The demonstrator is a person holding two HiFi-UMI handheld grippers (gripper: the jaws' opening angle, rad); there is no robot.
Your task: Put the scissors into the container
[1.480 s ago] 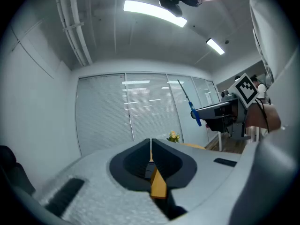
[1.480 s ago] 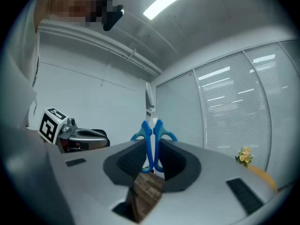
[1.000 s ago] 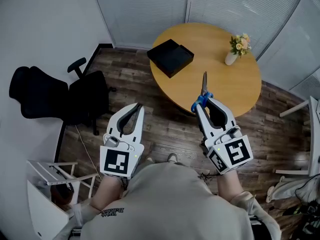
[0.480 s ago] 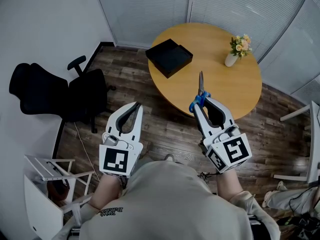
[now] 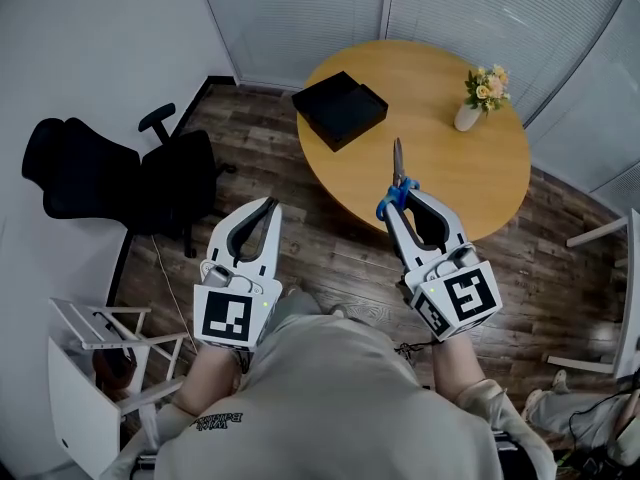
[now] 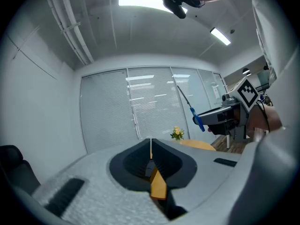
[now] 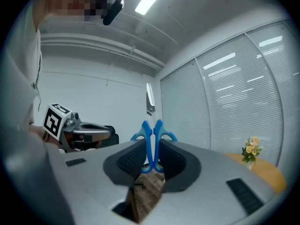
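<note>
My right gripper (image 5: 400,200) is shut on the blue handles of the scissors (image 5: 397,181), whose steel blades point up and away over the near edge of the round wooden table (image 5: 470,168). In the right gripper view the scissors (image 7: 152,135) stand upright between the closed jaws. The black square container (image 5: 340,111) sits open on the table's far left part, well beyond the scissors. My left gripper (image 5: 262,211) hangs over the wooden floor left of the table, its jaws closed together with nothing between them (image 6: 150,144).
A small white vase of flowers (image 5: 482,92) stands on the table's far right. A black office chair (image 5: 120,180) is at the left, a white rack (image 5: 95,353) at lower left. Window blinds run along the far wall.
Both grippers and the view have edged slightly forward toward the table; the scissors stay held in the right gripper, blades a little farther over the tabletop.
</note>
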